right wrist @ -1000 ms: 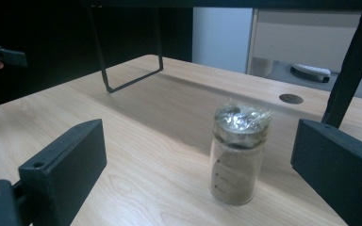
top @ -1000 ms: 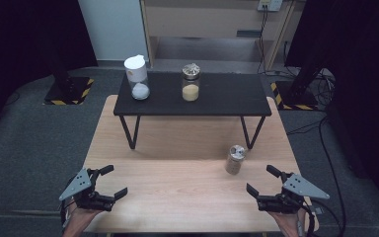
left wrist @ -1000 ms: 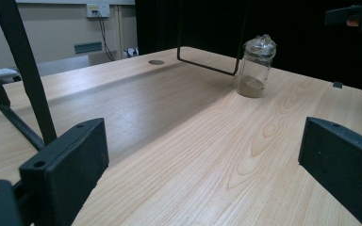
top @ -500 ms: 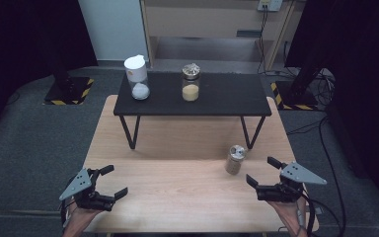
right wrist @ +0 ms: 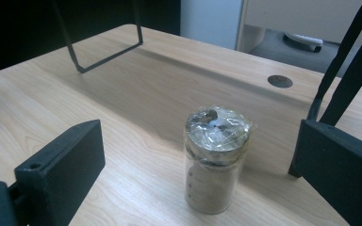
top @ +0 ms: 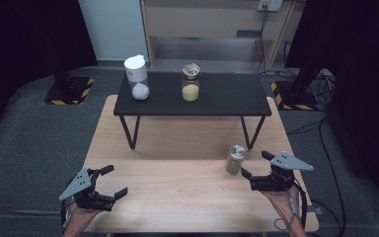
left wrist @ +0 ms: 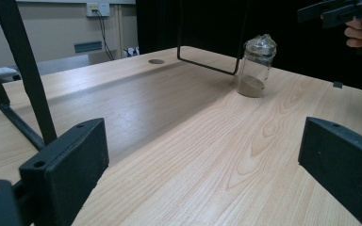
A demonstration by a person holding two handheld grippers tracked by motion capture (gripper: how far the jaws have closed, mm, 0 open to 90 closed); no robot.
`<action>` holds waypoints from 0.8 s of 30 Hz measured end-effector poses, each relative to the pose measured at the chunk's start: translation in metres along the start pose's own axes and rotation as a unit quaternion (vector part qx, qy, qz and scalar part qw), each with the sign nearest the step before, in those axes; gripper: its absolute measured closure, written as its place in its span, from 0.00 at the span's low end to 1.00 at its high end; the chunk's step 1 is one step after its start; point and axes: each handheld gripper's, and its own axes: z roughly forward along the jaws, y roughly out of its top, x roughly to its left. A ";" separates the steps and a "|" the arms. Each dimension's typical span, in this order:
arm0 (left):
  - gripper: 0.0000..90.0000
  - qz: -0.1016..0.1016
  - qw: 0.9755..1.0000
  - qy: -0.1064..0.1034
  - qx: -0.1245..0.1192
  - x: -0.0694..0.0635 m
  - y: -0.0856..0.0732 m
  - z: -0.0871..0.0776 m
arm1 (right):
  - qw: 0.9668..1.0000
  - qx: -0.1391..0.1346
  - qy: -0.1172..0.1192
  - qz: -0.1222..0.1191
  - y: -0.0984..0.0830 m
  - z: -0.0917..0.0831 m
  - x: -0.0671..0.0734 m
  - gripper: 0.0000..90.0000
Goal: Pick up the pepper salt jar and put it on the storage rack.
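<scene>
Pale, straight-grained wood forms the table, smooth and matte, with a small round hole near its far edge. At left, the left gripper hovers low over the near left corner, its two blocky black jaws spread wide and holding nothing; it seems parked, well apart from the work. Behind the table's middle stands a low black bench on thin bent-rod legs. It carries two clear cylindrical jars: a white-lidded jar with white contents at its left end, and beside it a jar of yellow grains with a crinkled cover.

At right, just in front of the bench's right leg, the small jar stands upright on the bare wood. It is a short clear cylinder, its lower part filled with tan powder, its mouth sealed by wrinkled shiny film. In the right gripper view the jar sits between the open jaws but ahead of them, untouched. The right gripper is held level at the jar's height, just beside it, jaws spread wider than the jar; this pose suggests an approach for a side grasp on the glass body below the fragile film. The jar's smooth, rounded wall probably calls for a centred, firm squeeze to avoid slipping or tipping.
</scene>
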 end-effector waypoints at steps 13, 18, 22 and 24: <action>0.01 0.001 1.000 0.000 0.001 0.000 0.000 0.000 | 1.000 0.025 -0.004 0.014 0.007 0.026 -0.005 0.05; 0.01 0.001 1.000 0.000 0.002 0.000 0.000 0.000 | 0.999 0.039 -0.010 0.012 0.010 0.039 -0.007 0.05; 0.01 0.001 1.000 -0.001 0.002 0.000 0.001 0.000 | 0.999 0.045 -0.013 0.007 0.012 0.047 -0.007 0.05; 0.01 0.001 1.000 -0.001 0.002 0.000 0.001 0.000 | 0.999 0.048 -0.014 0.009 0.011 0.051 -0.008 0.05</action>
